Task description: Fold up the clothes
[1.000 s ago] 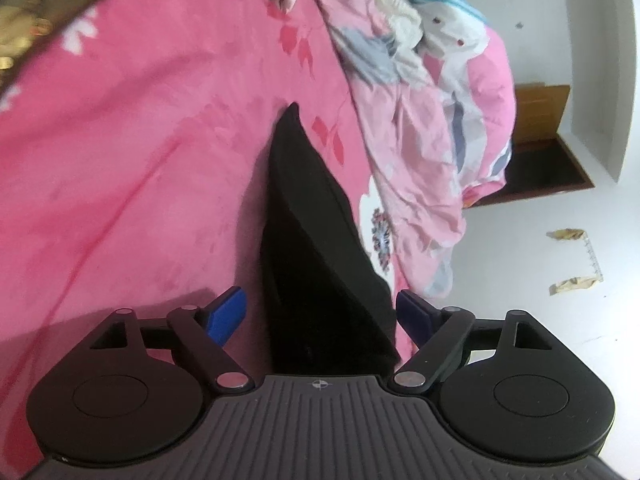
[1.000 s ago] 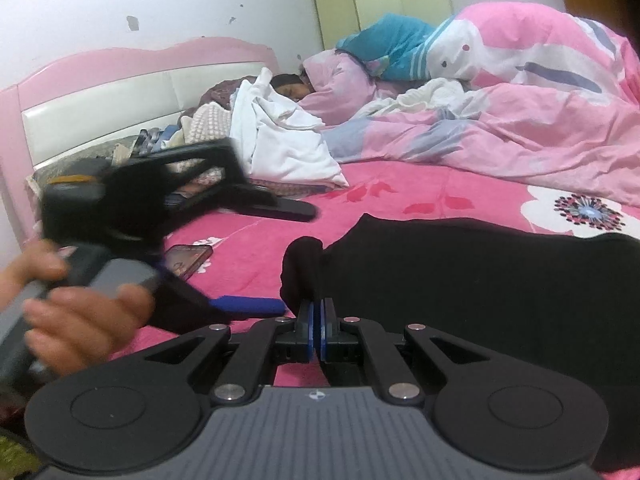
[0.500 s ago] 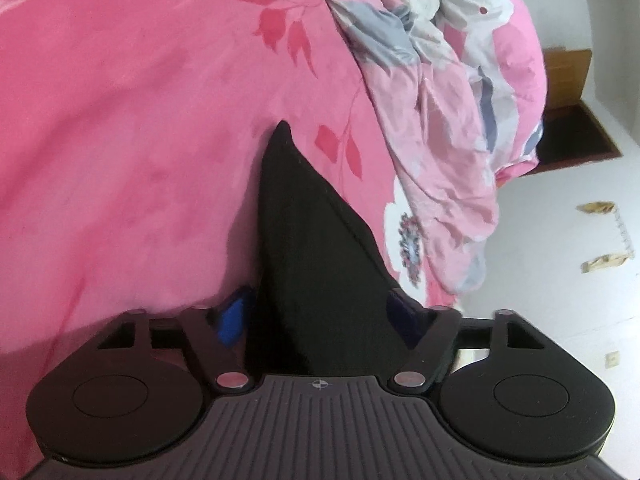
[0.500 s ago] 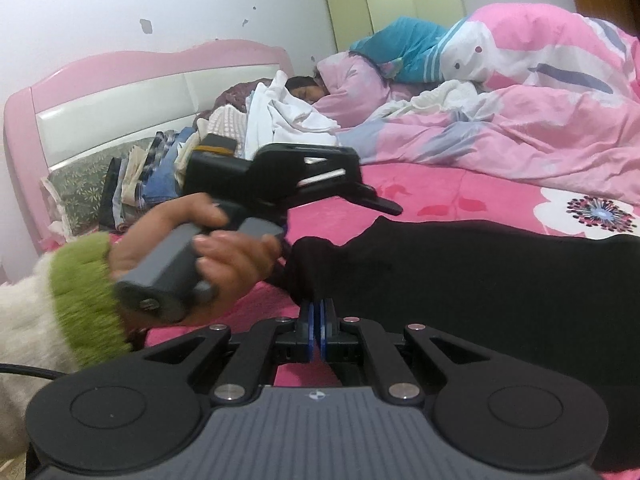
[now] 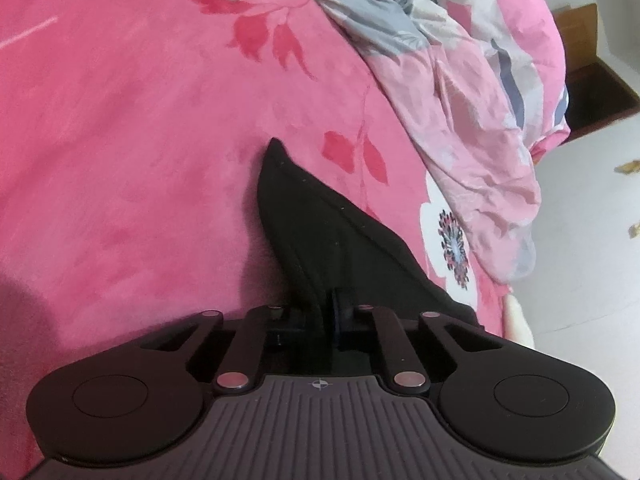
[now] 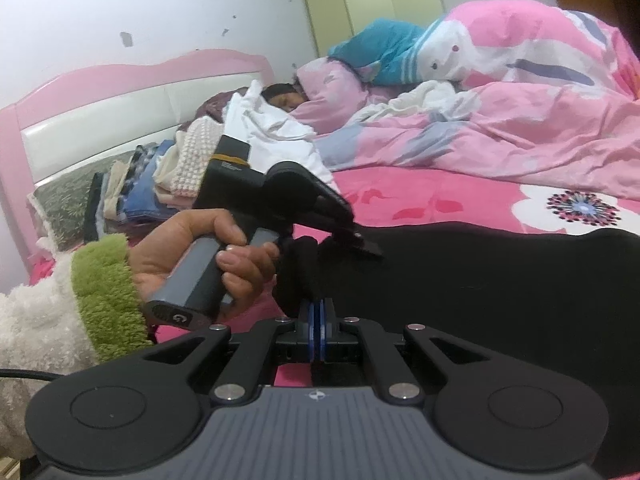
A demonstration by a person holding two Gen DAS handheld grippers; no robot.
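Since the earlier frame, the left gripper (image 5: 326, 312) has been brought onto the black garment (image 5: 320, 232), and its jaws, then spread wide on either side of the cloth, are now closing, with a fold of the fabric pinched between them at six o'clock in the left wrist view. The right gripper (image 6: 319, 320) is seen fully closed at six o'clock in its own view, a corner of the same garment apparently nipped between its blue pads (image 6: 312, 322). The left gripper's handle is held by a hand (image 6: 200, 256) at nine o'clock, a green cuff (image 6: 104, 280) behind it.

The garment lies flat on the pink bed sheet (image 5: 120, 140), stretching away toward three o'clock. It is judged soft, light and limp, likely to sag and slide; hold is best taken at corners or hems.

Farther off, at one o'clock, a pink floral quilt (image 6: 520, 120) is heaped.

No brand or writing can be read.
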